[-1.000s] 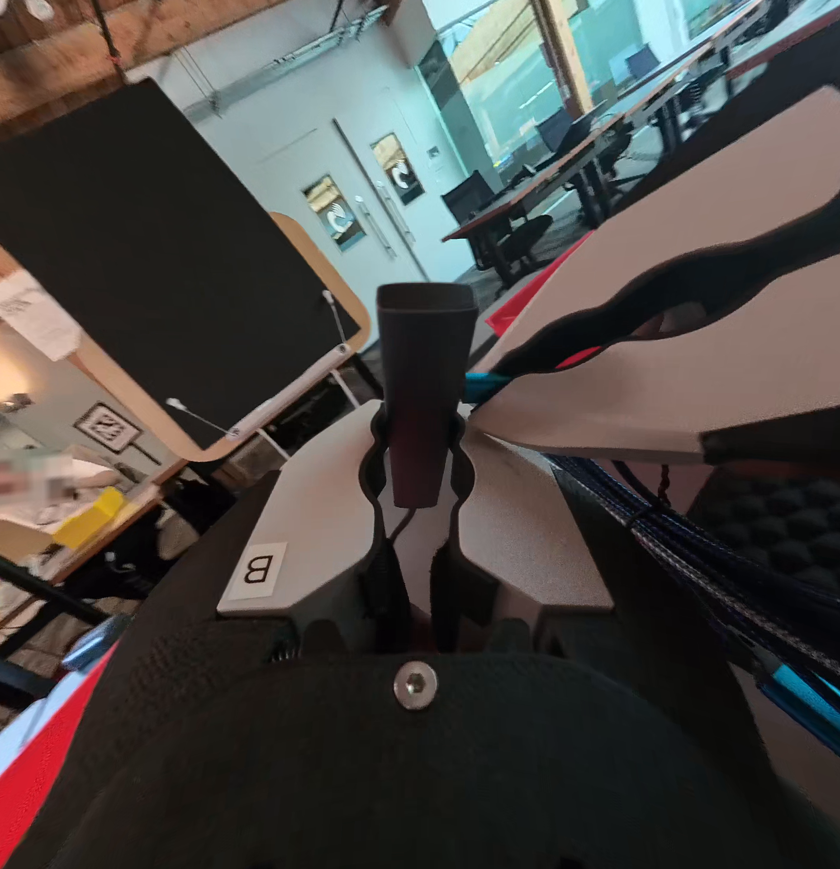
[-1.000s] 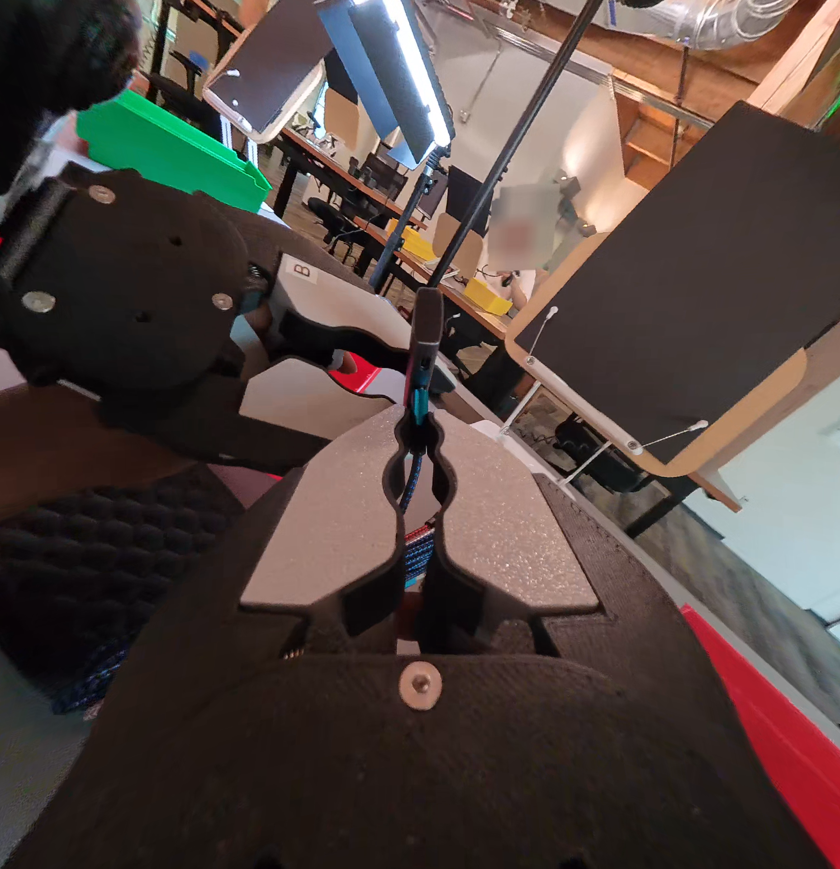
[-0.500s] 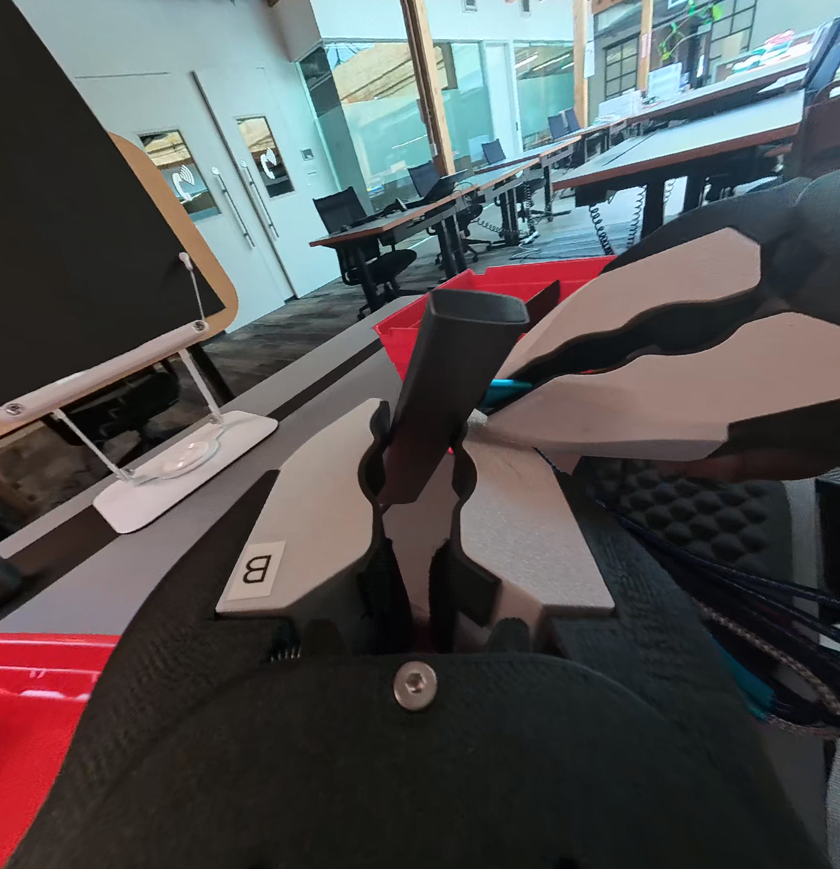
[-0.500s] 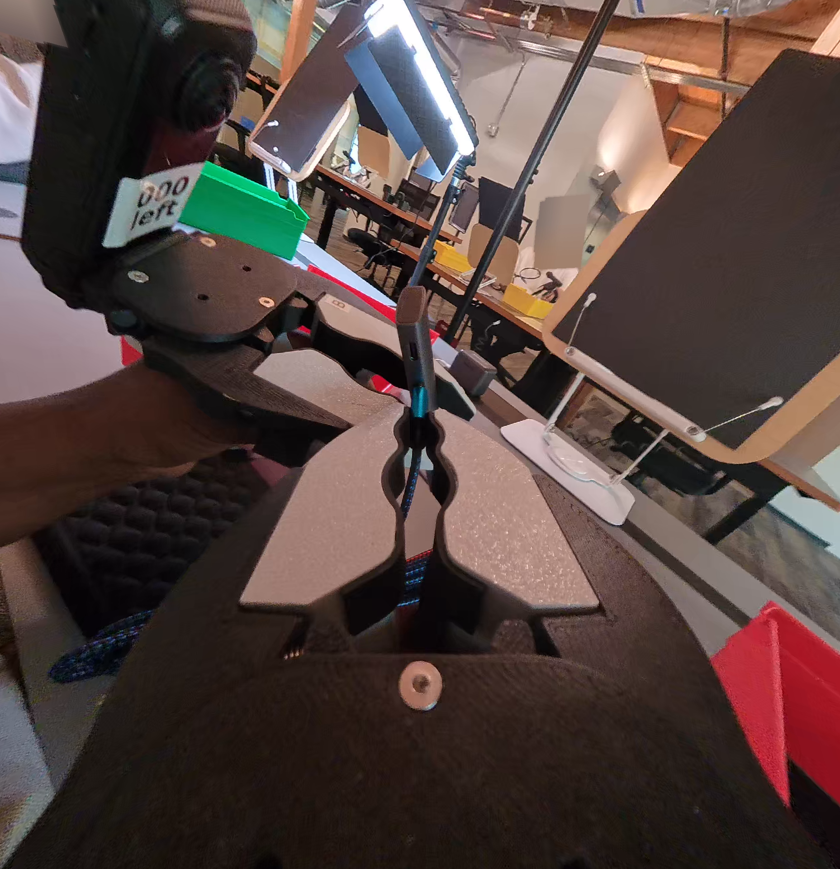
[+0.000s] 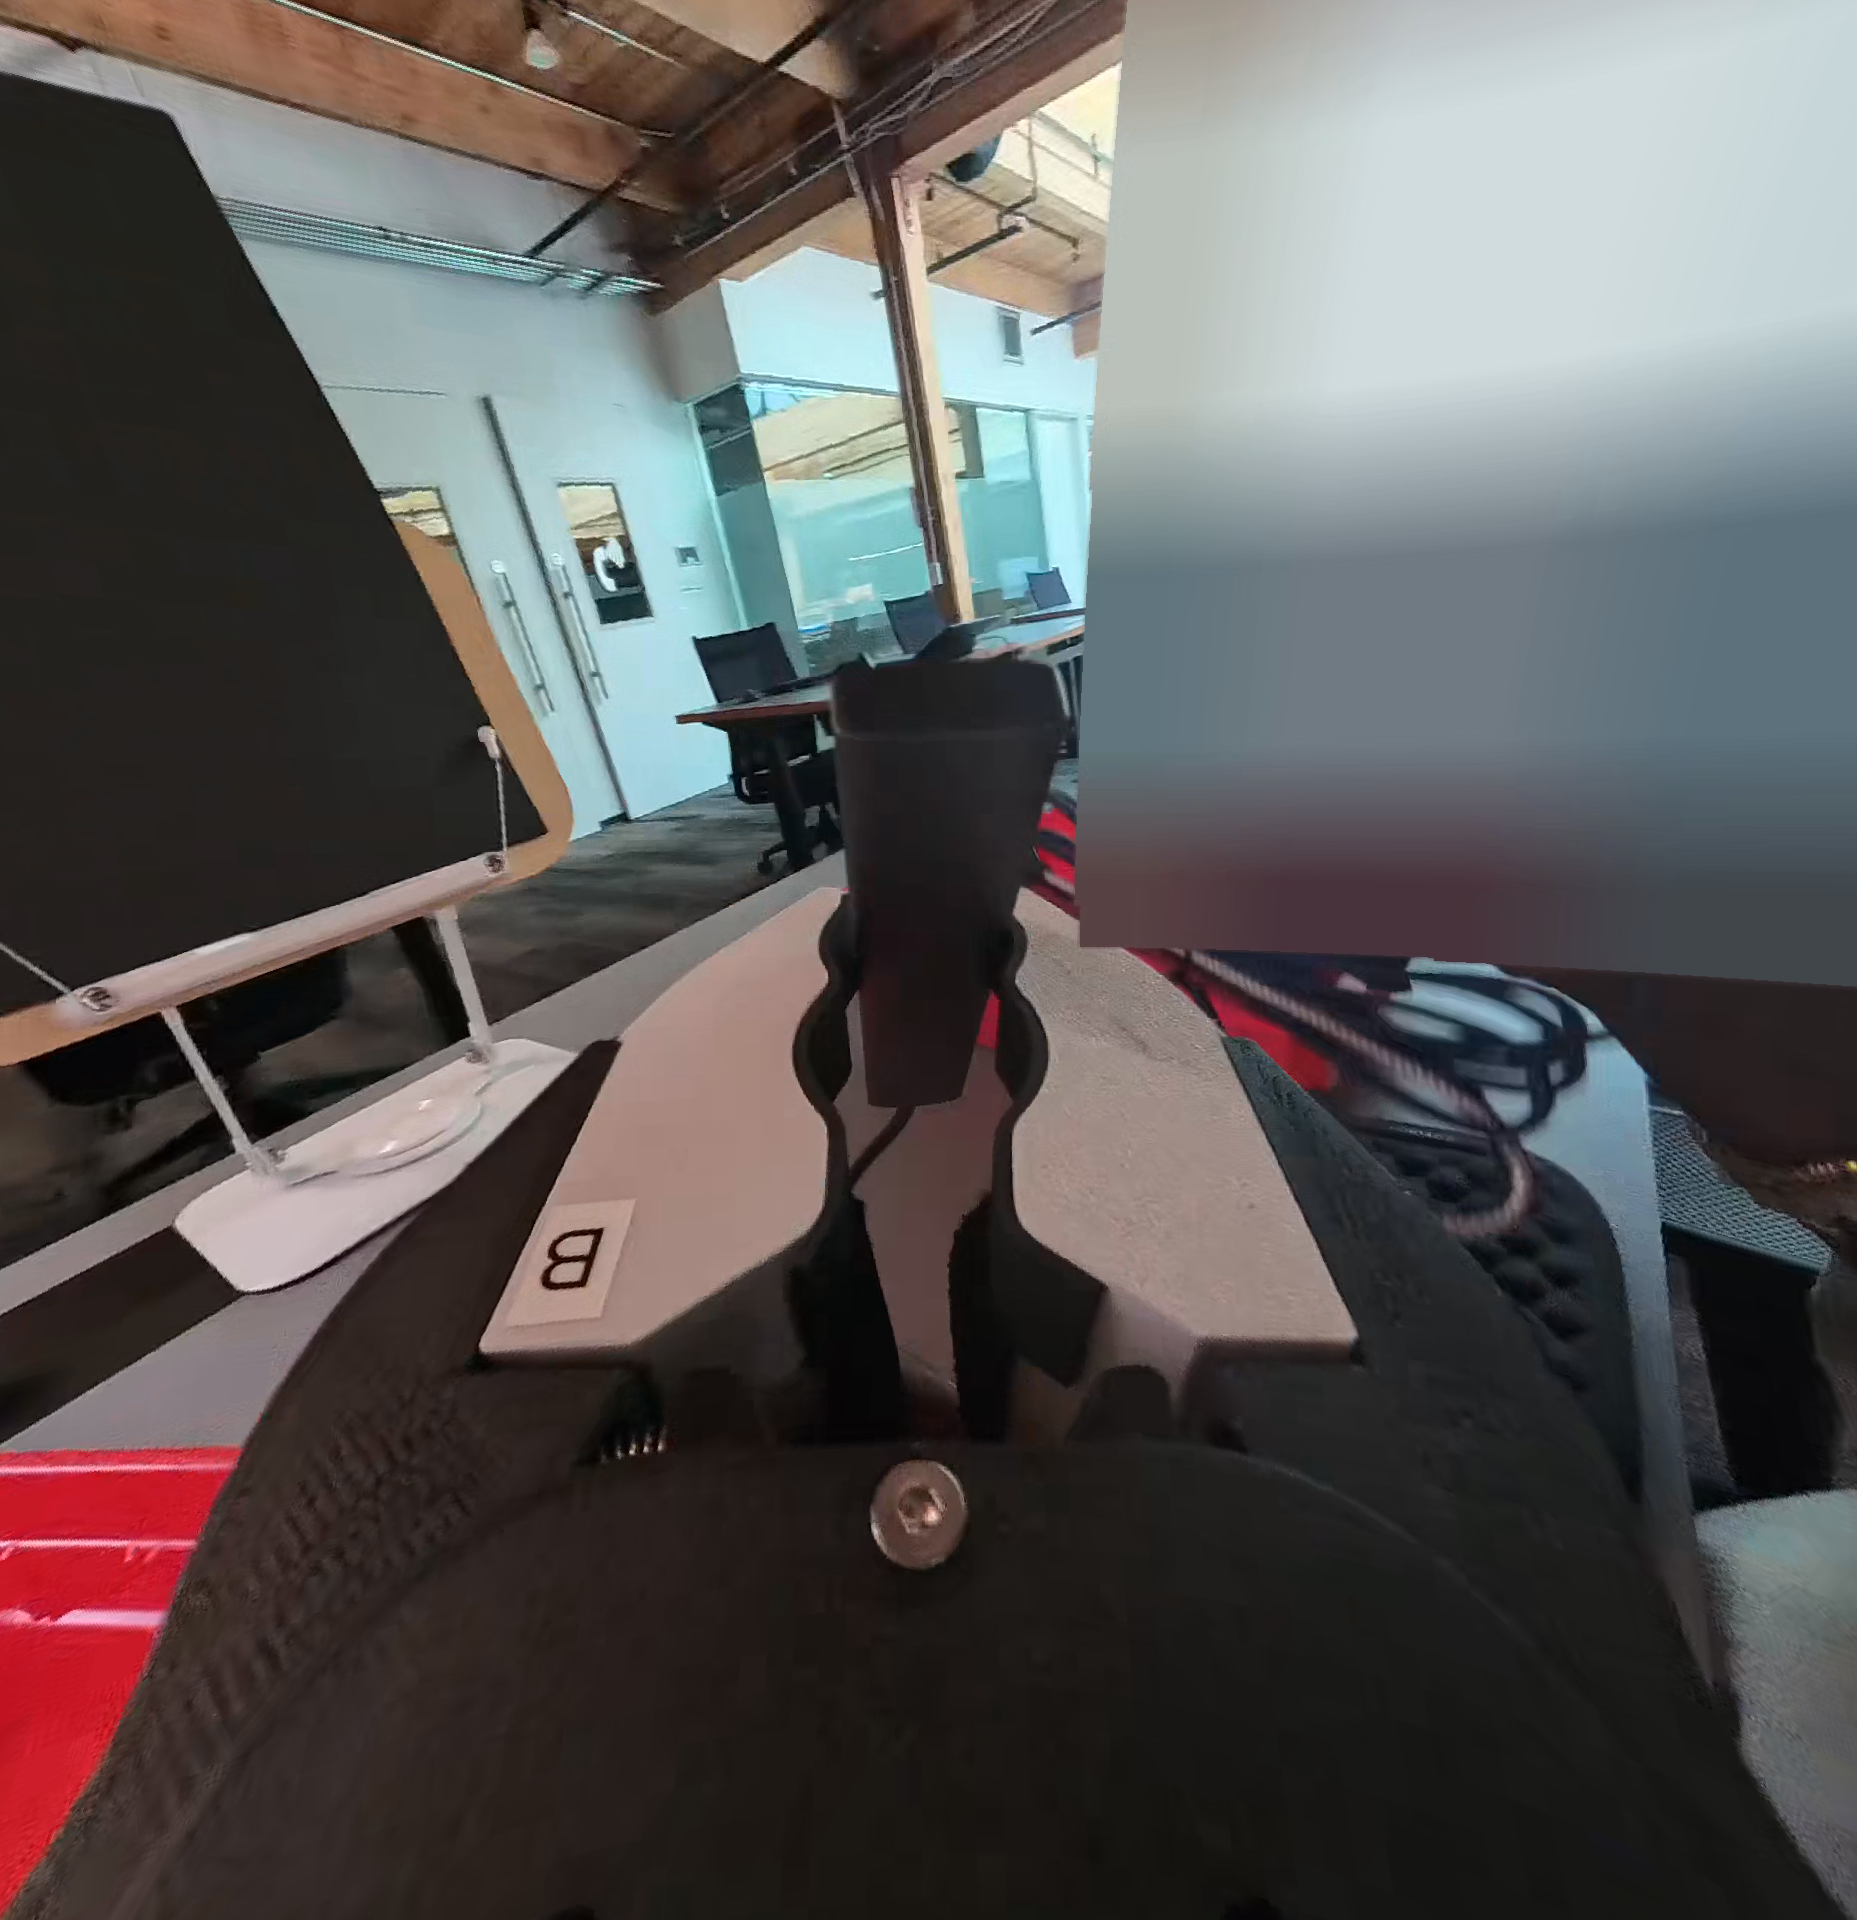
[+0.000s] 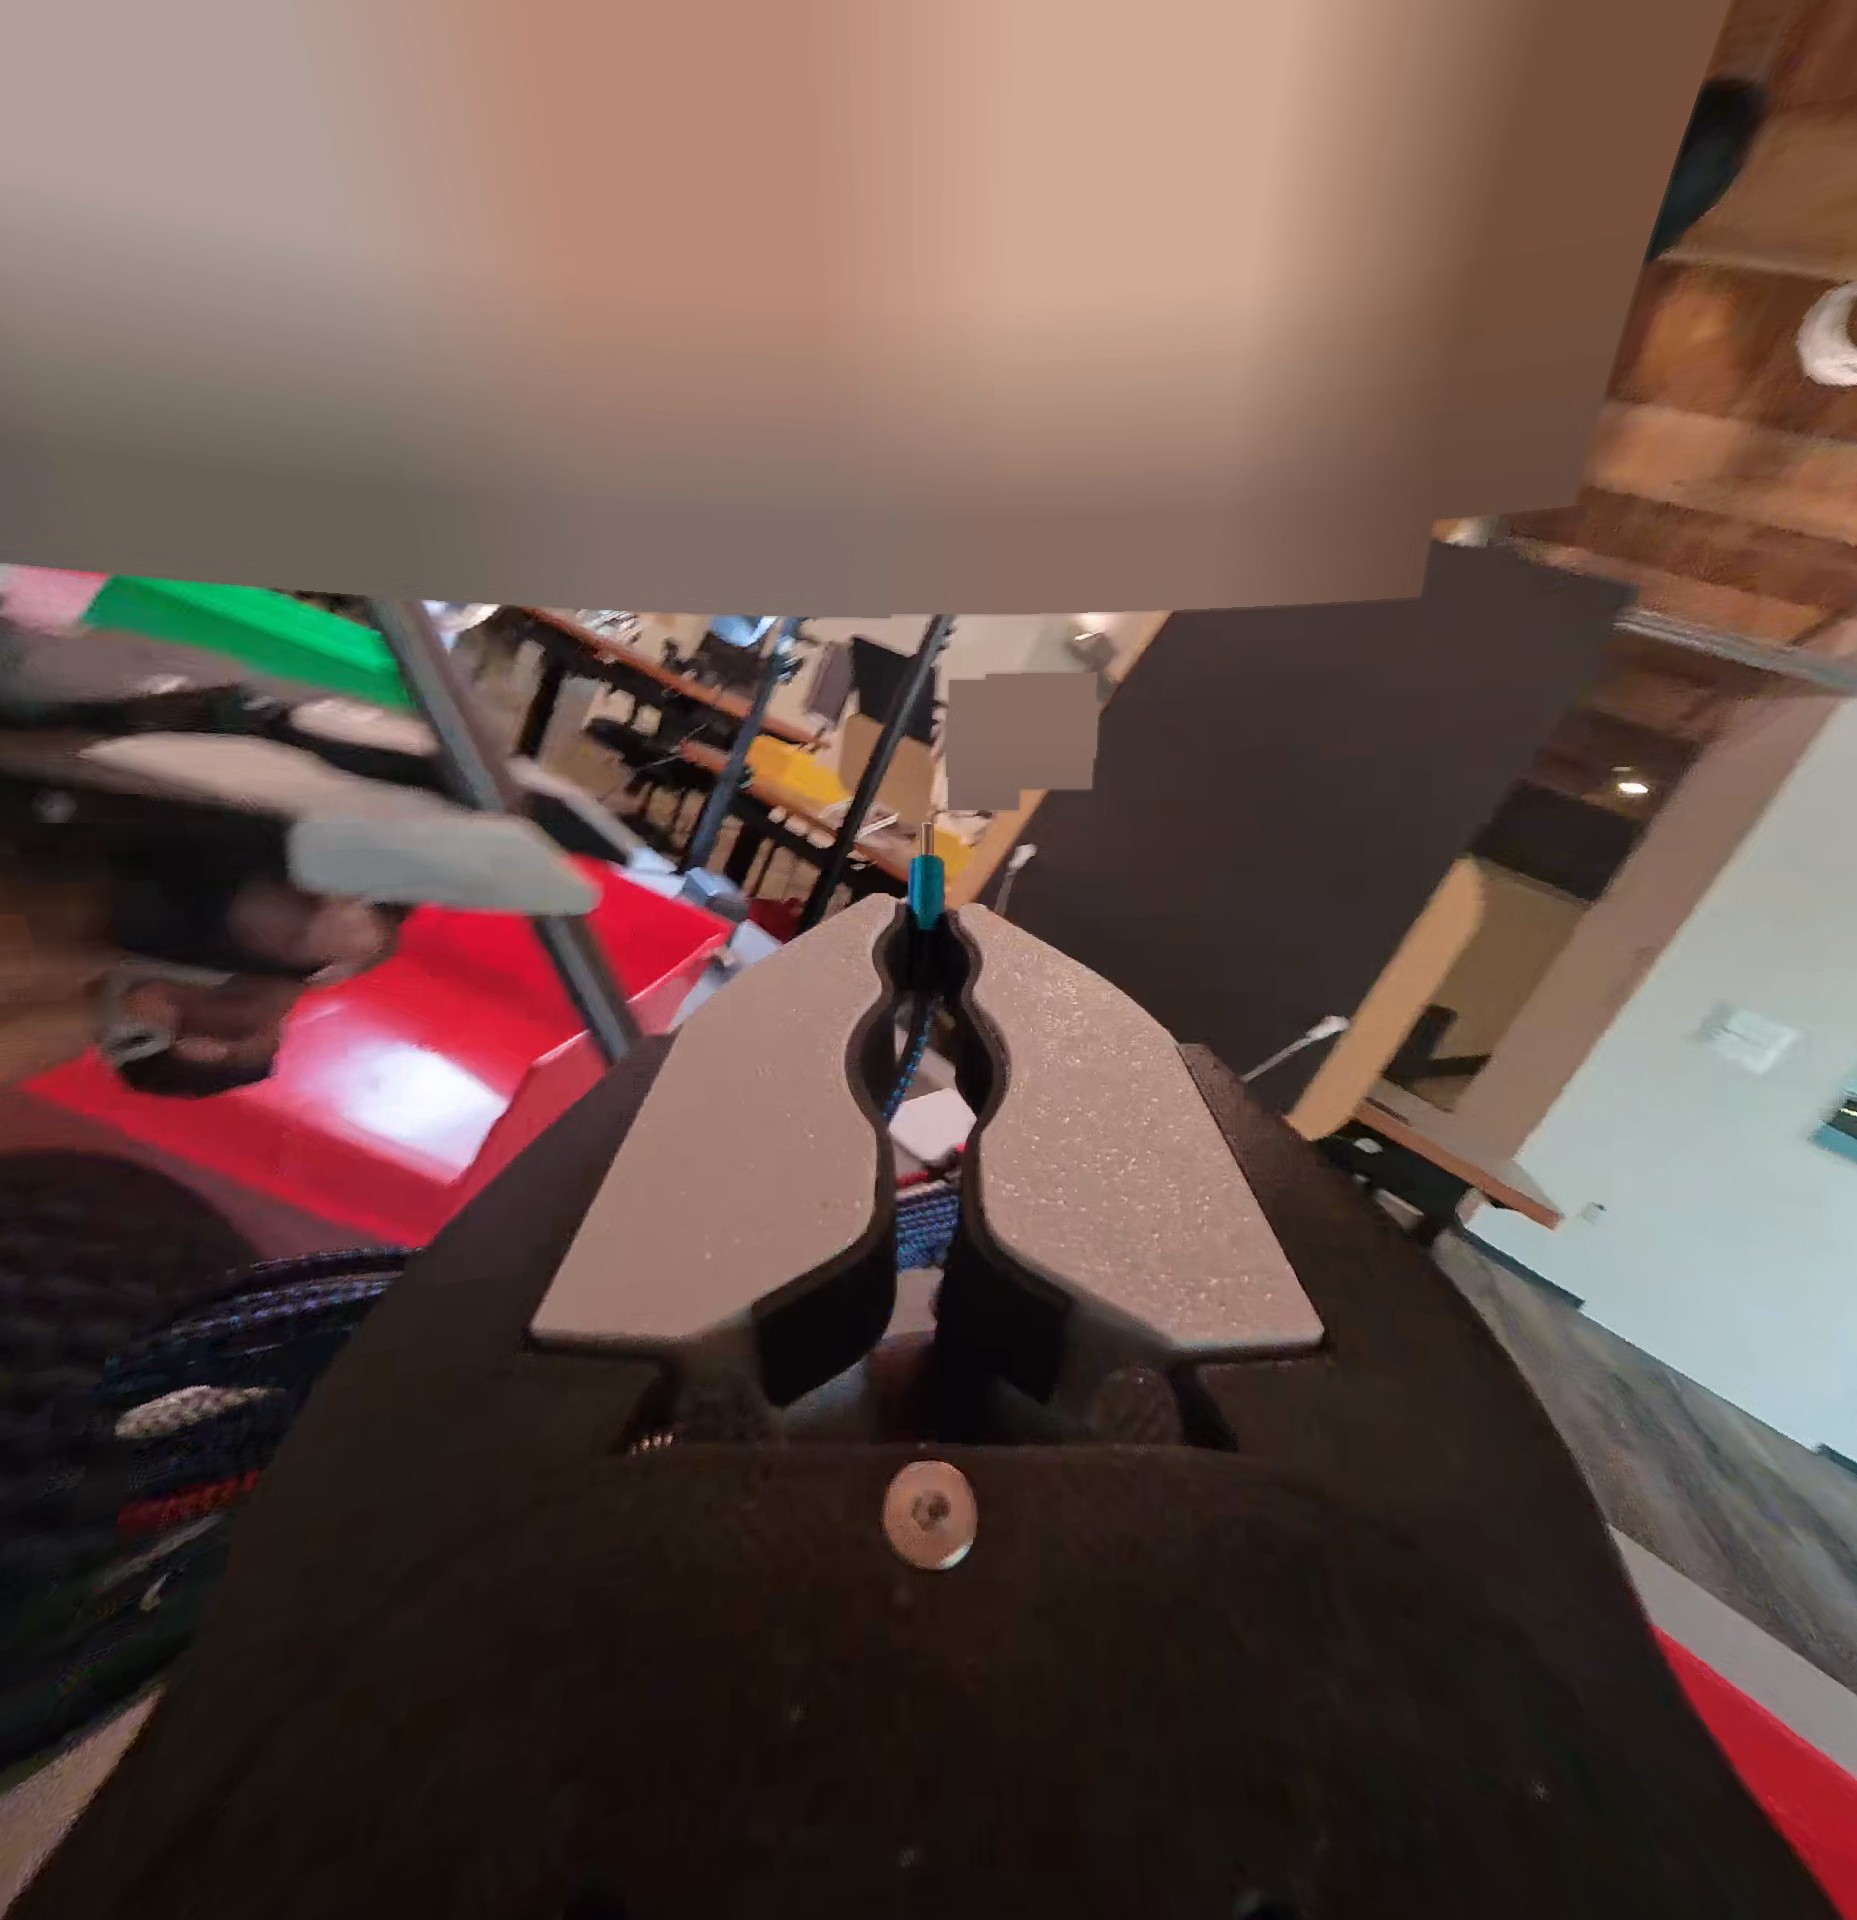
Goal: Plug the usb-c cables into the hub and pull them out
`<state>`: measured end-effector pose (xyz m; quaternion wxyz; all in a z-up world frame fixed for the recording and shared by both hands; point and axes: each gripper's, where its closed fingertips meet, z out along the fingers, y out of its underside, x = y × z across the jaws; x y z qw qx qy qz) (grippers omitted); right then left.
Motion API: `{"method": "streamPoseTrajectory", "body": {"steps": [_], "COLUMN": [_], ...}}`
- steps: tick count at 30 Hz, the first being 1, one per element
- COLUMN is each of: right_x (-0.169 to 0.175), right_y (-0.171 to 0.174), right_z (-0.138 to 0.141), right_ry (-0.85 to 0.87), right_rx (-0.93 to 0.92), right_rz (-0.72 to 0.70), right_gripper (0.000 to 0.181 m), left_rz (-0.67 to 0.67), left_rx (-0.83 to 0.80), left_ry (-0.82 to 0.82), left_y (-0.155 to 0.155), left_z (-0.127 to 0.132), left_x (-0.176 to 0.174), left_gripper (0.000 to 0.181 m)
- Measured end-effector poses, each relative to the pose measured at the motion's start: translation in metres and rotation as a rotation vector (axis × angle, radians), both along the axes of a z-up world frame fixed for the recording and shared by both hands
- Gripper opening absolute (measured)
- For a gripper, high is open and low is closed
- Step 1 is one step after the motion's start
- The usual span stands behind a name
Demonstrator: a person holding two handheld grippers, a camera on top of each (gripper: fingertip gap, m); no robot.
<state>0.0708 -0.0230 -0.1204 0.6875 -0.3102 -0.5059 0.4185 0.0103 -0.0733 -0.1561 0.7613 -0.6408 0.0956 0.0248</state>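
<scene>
My left gripper (image 5: 924, 935) is shut on the dark grey hub (image 5: 939, 821), which stands upright between the fingers with its thin black lead hanging below. My right gripper (image 6: 926, 920) is shut on a USB-C cable (image 6: 925, 883) with a teal plug and blue braided cord; the bare metal tip points up, free of the hub. The left gripper also shows in the right wrist view (image 6: 425, 862), blurred, off to the left and apart from the plug. The right gripper is out of the left wrist view.
A red bin (image 6: 384, 1070) lies behind the grippers and another red bin (image 5: 62, 1558) at the lower left. Several braided cables (image 5: 1443, 1049) lie on a black foam mat (image 5: 1526, 1268). A black board on a white stand (image 5: 176, 623) stands left. A green bin (image 6: 238, 634) is far left.
The teal plug has come out of the hub and the two grippers have moved apart. The right gripper has left the left wrist view. Both cameras swung.
</scene>
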Motion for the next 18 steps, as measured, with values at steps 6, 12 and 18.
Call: {"method": "streamPoseTrajectory", "body": {"steps": [6,12,18], "right_x": [0.053,0.116,0.139], "right_y": [0.088,0.187,0.231], "right_z": [0.043,0.029,-0.022], "right_ry": [0.135,0.189,0.226], "right_rx": [0.0,-0.074,-0.24], "right_rz": [-0.365,-0.802,-0.974], "right_gripper": [0.004,0.005,0.005], "left_rz": [-0.04,-0.031,-0.043], "left_rx": [0.084,0.089,0.099], "left_ry": [-0.031,-0.024,-0.036], "left_y": [-0.01,-0.011,-0.009], "left_z": [0.005,0.004,0.003], "left_x": [0.008,0.006,0.007], "left_gripper": [0.022,0.022,0.022]}}
